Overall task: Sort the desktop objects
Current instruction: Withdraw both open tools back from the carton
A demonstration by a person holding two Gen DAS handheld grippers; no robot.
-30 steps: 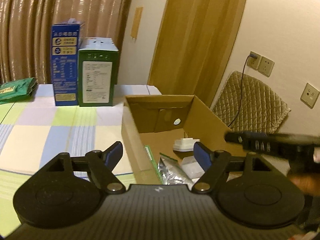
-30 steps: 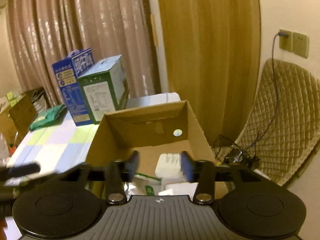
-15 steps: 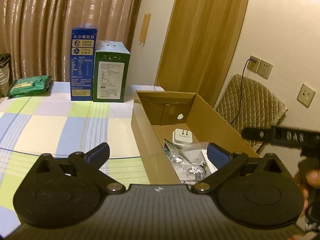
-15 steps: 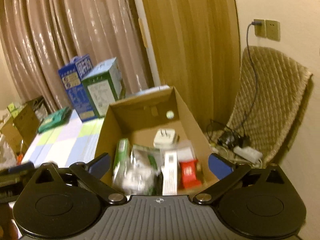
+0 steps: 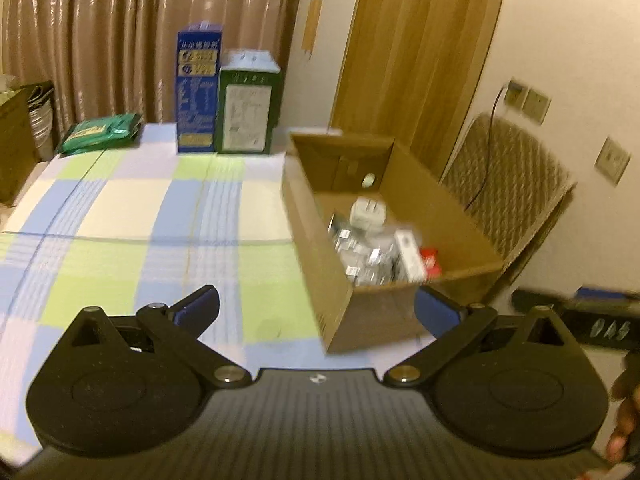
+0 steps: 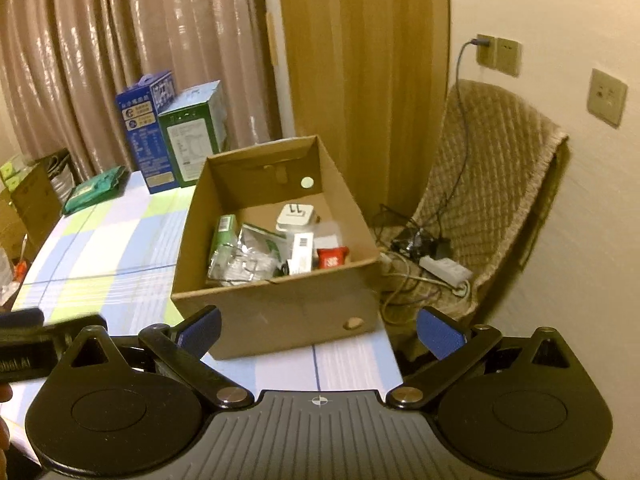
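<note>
Table, checked cloth [image 5: 120, 216]: cardboard box [image 6: 280, 312], blue carton [image 5: 198, 92], green carton [image 5: 248, 108], green packet [image 5: 100, 134].

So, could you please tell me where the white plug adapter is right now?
The white plug adapter lies inside the cardboard box, near its far wall in the right wrist view, just beyond the white carton and the red packet.

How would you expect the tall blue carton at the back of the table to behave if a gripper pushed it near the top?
The blue carton stands upright, tall on a narrow base, so it would probably tip rather than slide. The green carton close beside it might prop one side.
</note>
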